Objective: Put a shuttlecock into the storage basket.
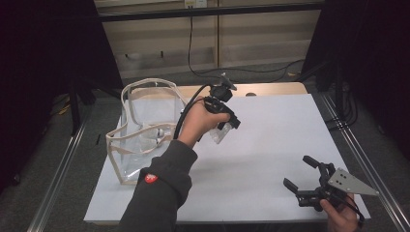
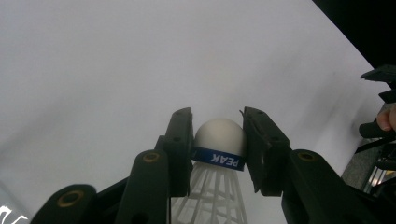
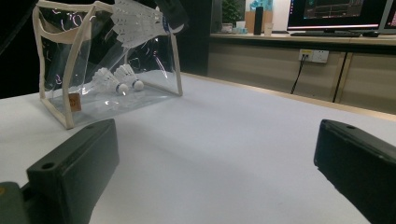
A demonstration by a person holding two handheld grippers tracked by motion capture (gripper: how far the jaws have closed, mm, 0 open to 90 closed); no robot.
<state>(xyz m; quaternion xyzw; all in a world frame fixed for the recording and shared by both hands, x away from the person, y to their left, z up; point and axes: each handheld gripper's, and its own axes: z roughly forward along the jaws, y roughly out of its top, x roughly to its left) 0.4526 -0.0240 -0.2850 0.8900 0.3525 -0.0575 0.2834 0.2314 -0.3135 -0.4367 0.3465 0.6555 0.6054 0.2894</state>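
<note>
A dark grey hooded sleeve [image 1: 162,186] with a round red badge [image 1: 151,178] on the forearm. The black two-jaw left gripper [image 1: 227,124] trails a thick black cable [image 1: 186,111], and brass-coloured rivets [image 2: 151,157] dot its linkage. The black right gripper [image 1: 302,174] carries a grey three-cornered plate [image 1: 349,181] with small dark screws.

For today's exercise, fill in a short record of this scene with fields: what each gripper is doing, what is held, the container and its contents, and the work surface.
Left gripper: shut on white plastic shuttlecock with blue band, raised above the table
Right gripper: open, nothing between the jaws, low at the table's near right
Container: clear plastic bag with beige trim, upright
Contents: two white shuttlecocks
Surface: white table
</note>
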